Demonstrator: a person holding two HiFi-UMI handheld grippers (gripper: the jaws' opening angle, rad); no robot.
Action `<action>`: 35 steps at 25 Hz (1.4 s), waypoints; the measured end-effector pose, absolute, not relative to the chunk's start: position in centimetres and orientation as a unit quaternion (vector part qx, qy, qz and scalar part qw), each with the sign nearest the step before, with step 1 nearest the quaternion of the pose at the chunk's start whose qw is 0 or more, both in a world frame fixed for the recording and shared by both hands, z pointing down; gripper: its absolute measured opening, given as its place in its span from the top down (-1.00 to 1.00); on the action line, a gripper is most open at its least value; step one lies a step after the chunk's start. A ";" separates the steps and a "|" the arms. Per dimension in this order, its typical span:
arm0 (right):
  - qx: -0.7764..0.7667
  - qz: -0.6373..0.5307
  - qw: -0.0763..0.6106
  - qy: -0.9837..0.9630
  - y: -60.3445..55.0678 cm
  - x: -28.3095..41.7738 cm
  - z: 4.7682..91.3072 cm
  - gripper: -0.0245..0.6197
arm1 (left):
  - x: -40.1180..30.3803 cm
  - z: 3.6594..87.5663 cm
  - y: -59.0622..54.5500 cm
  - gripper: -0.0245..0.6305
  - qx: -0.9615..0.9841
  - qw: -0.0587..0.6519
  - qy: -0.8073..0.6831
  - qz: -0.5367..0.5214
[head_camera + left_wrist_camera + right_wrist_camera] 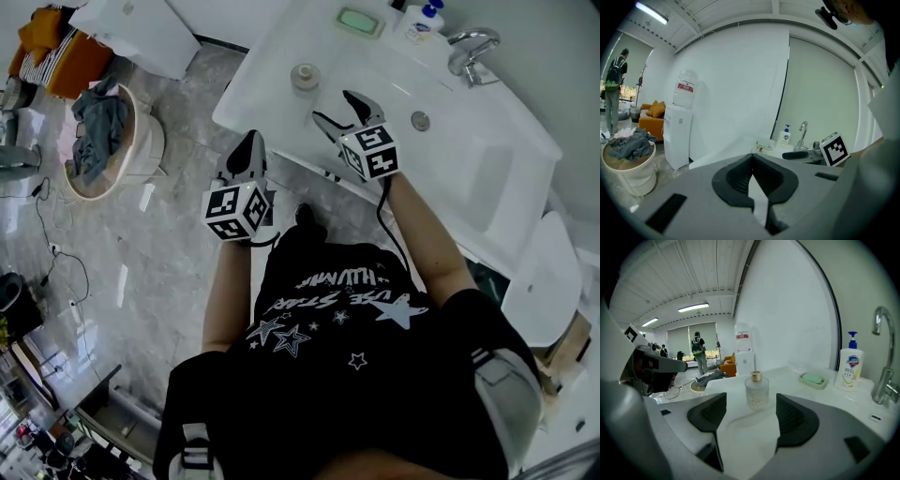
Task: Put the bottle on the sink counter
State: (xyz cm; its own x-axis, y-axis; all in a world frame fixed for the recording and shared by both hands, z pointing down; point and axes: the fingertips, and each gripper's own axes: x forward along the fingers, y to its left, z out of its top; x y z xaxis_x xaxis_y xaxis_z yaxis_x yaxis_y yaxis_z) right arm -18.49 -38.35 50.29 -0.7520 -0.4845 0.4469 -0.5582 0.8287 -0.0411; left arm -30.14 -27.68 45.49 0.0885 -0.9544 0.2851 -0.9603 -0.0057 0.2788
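Now | gold-capped frosted glass bottle [756, 390] on white counter [787, 379], just beyond spread right claw [751, 405] | left claw [751, 163] pressed together | white basin [450, 159]: head view only

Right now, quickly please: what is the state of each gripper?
Left gripper: closed, empty.
Right gripper: open, holding nothing; the bottle stands on the counter beyond it.

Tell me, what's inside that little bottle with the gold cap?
The bottle standing on the sink counter shows something pale and grainy in its lower half. Its cloudy wall hides what it is.
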 end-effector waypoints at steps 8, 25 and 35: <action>0.261 0.093 0.168 -0.946 -34.4 -14.3 46.9 -0.09 | -24.0 43.3 -23.7 0.90 0.708 0.181 -0.683 0.000; 0.311 0.071 0.113 -0.941 -27.2 -2.8 43.2 0.90 | -14.3 42.0 -14.9 0.90 0.696 0.162 -0.699 -0.016; 0.276 0.063 0.117 -0.952 -21.2 1.8 42.3 0.90 | -9.0 41.2 -9.1 0.90 0.683 0.153 -0.714 -0.015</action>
State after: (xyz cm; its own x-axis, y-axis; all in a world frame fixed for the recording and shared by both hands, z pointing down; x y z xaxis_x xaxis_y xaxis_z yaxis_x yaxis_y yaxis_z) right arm 1.76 -21.18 42.34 -0.8199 -0.5116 0.2571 -0.5409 0.8393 -0.0548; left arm -8.97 -9.09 41.22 -0.0207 -0.9800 0.1979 -0.9707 0.0671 0.2308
